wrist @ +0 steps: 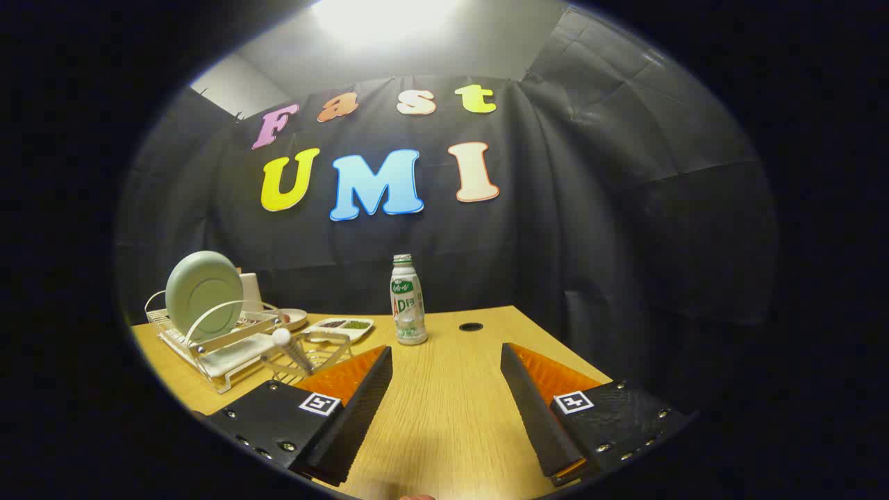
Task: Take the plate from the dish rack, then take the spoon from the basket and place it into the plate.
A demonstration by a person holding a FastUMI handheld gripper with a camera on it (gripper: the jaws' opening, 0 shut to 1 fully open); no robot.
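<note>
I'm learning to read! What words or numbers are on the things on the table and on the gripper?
White plastic bottle with a green label: print too blurred to read.
Two square black-and-white tags on the gripper: patterns, no words.
Pale green round plate in the white wire dish rack: no writing.
The gripper is open, its fingers apart above the wooden table.

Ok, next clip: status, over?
Gripper open, empty, over bare table. Plate upright in dish rack, ahead left. Spoon in basket. Bottle ahead, off path.
</note>
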